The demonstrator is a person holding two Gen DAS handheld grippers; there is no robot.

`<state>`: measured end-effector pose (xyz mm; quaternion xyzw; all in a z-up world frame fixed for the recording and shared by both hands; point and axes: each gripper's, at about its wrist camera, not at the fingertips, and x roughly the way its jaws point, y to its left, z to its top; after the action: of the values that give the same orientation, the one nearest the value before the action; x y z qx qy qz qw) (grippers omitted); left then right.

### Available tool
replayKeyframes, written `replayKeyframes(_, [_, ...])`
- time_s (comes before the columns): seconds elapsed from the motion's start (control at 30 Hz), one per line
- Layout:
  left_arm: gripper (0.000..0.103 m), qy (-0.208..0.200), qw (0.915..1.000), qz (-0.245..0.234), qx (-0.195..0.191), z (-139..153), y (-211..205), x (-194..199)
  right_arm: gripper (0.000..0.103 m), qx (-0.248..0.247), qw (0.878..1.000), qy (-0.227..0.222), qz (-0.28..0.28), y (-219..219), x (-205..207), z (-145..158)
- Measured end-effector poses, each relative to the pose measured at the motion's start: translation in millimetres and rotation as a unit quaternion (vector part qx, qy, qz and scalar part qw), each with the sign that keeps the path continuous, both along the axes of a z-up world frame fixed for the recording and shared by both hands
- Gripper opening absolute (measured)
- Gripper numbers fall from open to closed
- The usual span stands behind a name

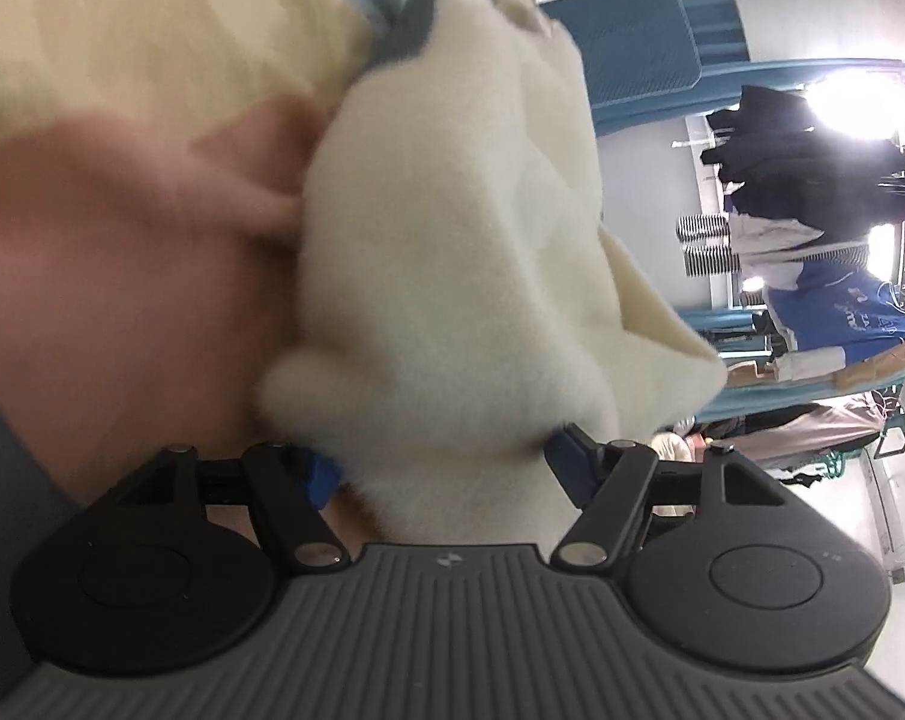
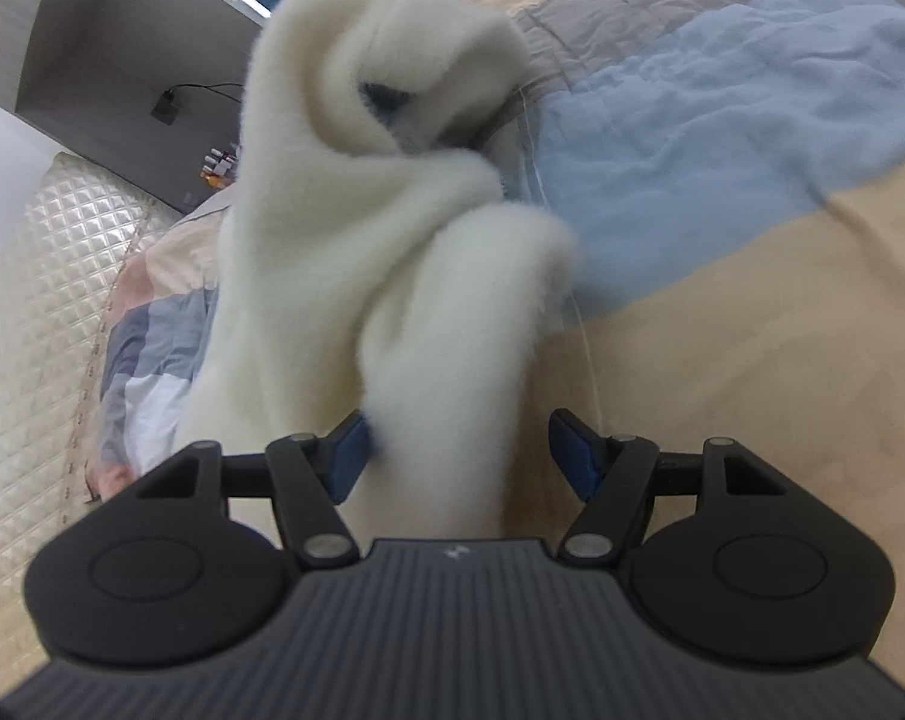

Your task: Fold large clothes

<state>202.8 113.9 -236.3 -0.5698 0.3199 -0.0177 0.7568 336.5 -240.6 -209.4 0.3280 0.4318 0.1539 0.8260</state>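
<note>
A cream fleece garment (image 1: 452, 240) fills the middle of the left wrist view, bunched, with a grey edge (image 1: 413, 24) at its far end. It runs down between the blue pads (image 1: 320, 474) of my left gripper (image 1: 443, 468), and both pads press its sides. In the right wrist view the same fleece (image 2: 362, 210) stands in thick folds over the patchwork bedspread (image 2: 722, 300). A fold lies between the fingers of my right gripper (image 2: 461, 450). It touches the left pad (image 2: 350, 447), and a gap shows before the right pad (image 2: 572, 450).
The bedspread (image 1: 122, 30) has beige, light blue, grey and pink patches. A rack of dark and blue clothes (image 1: 812, 210) stands beyond the bed. A grey cabinet (image 2: 122, 48) and a white quilted mattress edge (image 2: 32, 300) lie to the left. A blue padded panel (image 1: 632, 42) lies further back.
</note>
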Motion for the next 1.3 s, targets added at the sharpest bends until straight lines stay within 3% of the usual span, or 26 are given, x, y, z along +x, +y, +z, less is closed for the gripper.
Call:
replayKeyframes(0.13, [0.041,-0.021,0.9991,0.015,0.035,10,8,1,0.045,-0.011,0.999,-0.034,0.003,8,4,4])
replayKeyframes(0.27, [0.027,-0.062,0.9952,0.024,0.072,26,8,-7,0.022,-0.021,0.995,-0.093,0.025,15,-10,26])
replayKeyframes(0.3, [0.025,-0.074,0.9939,0.025,0.078,32,7,-11,0.020,-0.017,0.994,-0.106,0.028,14,-14,31])
replayKeyframes(0.47, [0.020,-0.159,0.9801,0.039,0.112,67,9,-40,0.017,0.000,0.983,-0.181,0.041,14,-47,63])
replayKeyframes(0.7, [0.018,-0.224,0.9665,0.043,0.118,108,9,-94,0.016,0.012,0.968,-0.247,0.051,5,-97,96])
replayKeyframes(0.87, [0.017,-0.280,0.9489,0.045,0.138,154,-2,-140,0.015,0.039,0.953,-0.296,0.050,-9,-129,126])
replayKeyframes(1.13, [0.017,-0.338,0.9250,0.074,0.157,239,-33,-212,0.015,0.043,0.917,-0.390,0.063,-24,-182,202])
replayKeyframes(1.3, [0.016,-0.389,0.9008,0.076,0.178,298,-51,-246,0.015,0.051,0.895,-0.439,0.061,-38,-208,250])
